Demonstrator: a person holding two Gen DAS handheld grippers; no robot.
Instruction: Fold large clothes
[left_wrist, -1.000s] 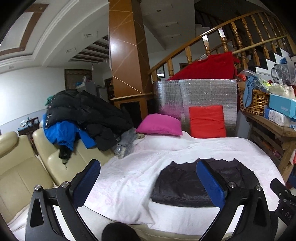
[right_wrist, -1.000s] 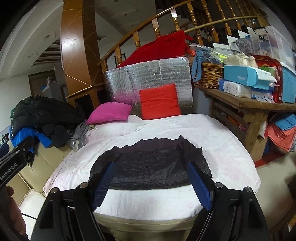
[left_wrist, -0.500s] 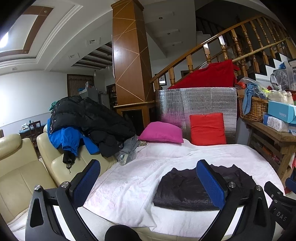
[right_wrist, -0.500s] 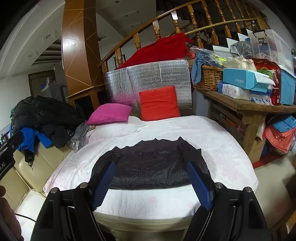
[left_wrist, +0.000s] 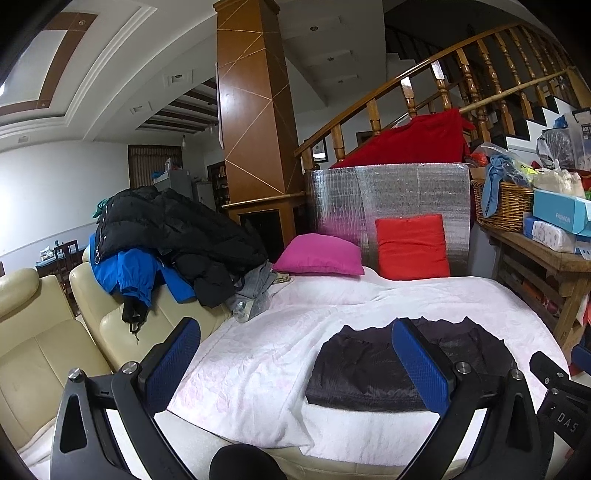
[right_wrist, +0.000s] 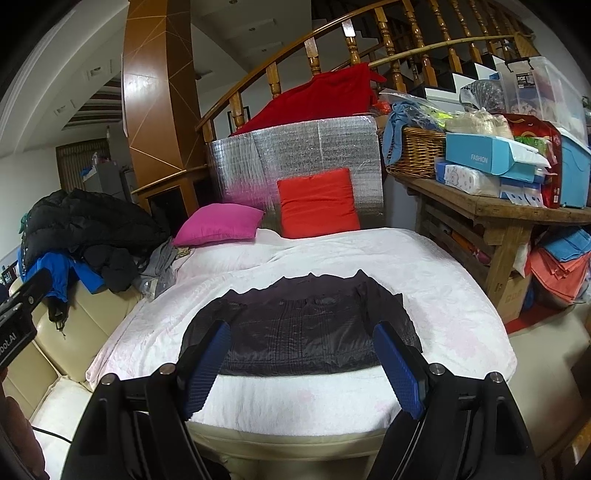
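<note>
Dark quilted jacket (right_wrist: 303, 332) lies folded into a flat, glossy rectangle with stitched seams, near the front edge of the white-covered bed (right_wrist: 443, 280), roughly centred. Left tool (left_wrist: 295, 365) and right tool (right_wrist: 303, 365) both hang before that edge, jaws wide, holding nothing.

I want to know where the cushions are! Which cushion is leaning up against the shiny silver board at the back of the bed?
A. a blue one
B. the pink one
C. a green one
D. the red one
D: the red cushion stands upright against the silver board, while the pink cushion lies on the white blanket to its left.
</note>
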